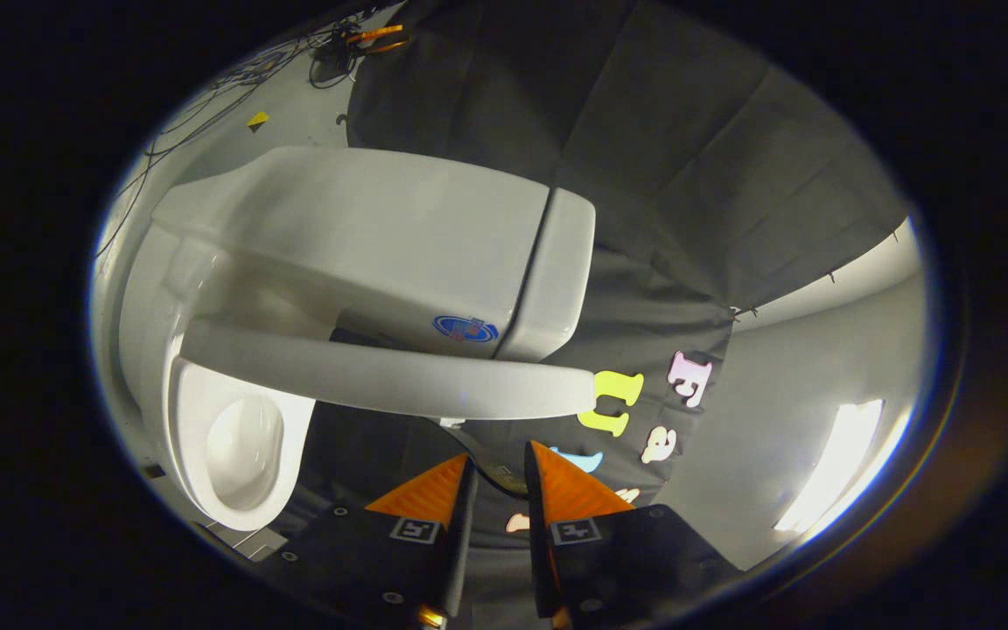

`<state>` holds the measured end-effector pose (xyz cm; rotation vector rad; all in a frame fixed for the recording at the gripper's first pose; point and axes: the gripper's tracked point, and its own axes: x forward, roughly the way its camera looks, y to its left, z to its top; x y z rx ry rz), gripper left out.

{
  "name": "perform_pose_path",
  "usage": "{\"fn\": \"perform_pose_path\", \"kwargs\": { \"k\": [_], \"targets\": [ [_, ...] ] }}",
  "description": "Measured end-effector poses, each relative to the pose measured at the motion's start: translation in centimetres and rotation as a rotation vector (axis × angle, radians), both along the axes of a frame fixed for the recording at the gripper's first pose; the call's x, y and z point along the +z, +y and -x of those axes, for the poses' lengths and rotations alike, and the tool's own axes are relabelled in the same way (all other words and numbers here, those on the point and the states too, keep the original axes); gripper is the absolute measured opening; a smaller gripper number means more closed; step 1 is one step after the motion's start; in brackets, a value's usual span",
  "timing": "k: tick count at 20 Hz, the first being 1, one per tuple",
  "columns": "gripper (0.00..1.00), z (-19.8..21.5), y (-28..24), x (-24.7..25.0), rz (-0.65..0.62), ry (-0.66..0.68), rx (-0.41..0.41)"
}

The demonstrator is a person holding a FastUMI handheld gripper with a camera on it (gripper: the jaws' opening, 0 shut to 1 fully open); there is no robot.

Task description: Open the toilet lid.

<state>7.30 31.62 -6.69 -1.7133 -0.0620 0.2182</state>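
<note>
Gripper fingers stand slightly apart, holding nothing, just below the white toilet lid, raised off the bowl.

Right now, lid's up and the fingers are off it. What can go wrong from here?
1. The lid looks raised off the bowl but may not be leaning on the tank; unsupported, it could fall shut.
2. The gripper has its fingers a narrow gap apart, gripping nothing, just short of the lid's edge; moving forward could knock it.
3. Cables lie on the floor behind the toilet: a snag hazard.
</note>
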Motion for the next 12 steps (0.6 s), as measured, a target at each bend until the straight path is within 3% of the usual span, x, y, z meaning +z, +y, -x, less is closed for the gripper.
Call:
{"fn": "perform_pose_path", "kwargs": {
  "k": [3,4,7,12],
  "targets": [
    [0.54,1.3,1.6,1.3,-0.118,0.023,0.079],
    [0.73,1.9,1.7,2.6,-0.168,0.022,0.085],
    [0.93,2.1,0.7,3.8,-0.279,0.088,0.035],
    [0.94,3.2,-1.8,7.5,-0.437,0.117,0.015]
  ]
}}
